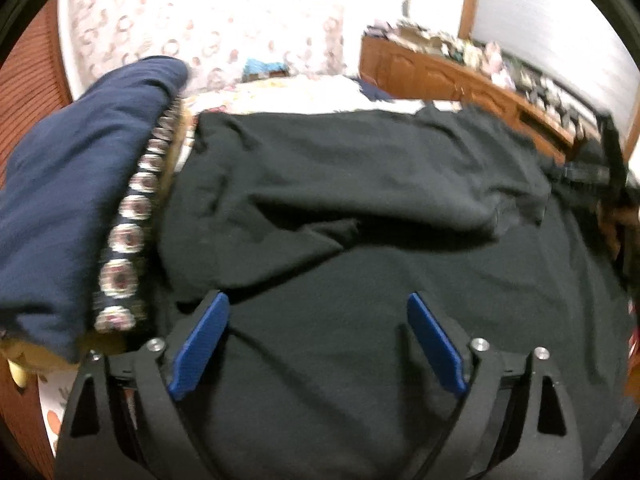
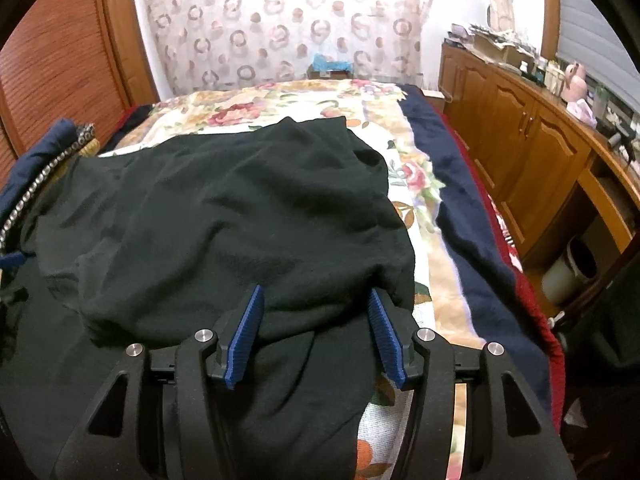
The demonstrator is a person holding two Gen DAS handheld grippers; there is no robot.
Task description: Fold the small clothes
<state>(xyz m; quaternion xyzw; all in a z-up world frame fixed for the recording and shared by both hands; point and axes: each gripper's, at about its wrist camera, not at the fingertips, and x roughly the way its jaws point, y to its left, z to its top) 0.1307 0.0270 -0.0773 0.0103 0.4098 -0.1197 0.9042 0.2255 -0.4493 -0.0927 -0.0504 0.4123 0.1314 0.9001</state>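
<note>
- Black garment (image 2: 224,216) lies rumpled across the flowered blanket (image 2: 404,184) on the bed, filling the middle of both of my wrist views.
- My left gripper (image 1: 318,308) stands wide open over the cloth; its blue pads (image 1: 200,344) are well apart with flat fabric between them, and I see neither pad pressing on it.
- My right gripper (image 2: 316,300) is about half open, with a bunched fold of the garment between its pads (image 2: 244,332). The cloth touches both, but I cannot tell whether they pinch it.
- At nine o'clock in the left view a dark blue cloth (image 1: 68,184) with a patterned band (image 1: 128,236) lies just beside the garment.
- At three o'clock in the right view a wooden cabinet (image 2: 532,148) runs along the bed.
</note>
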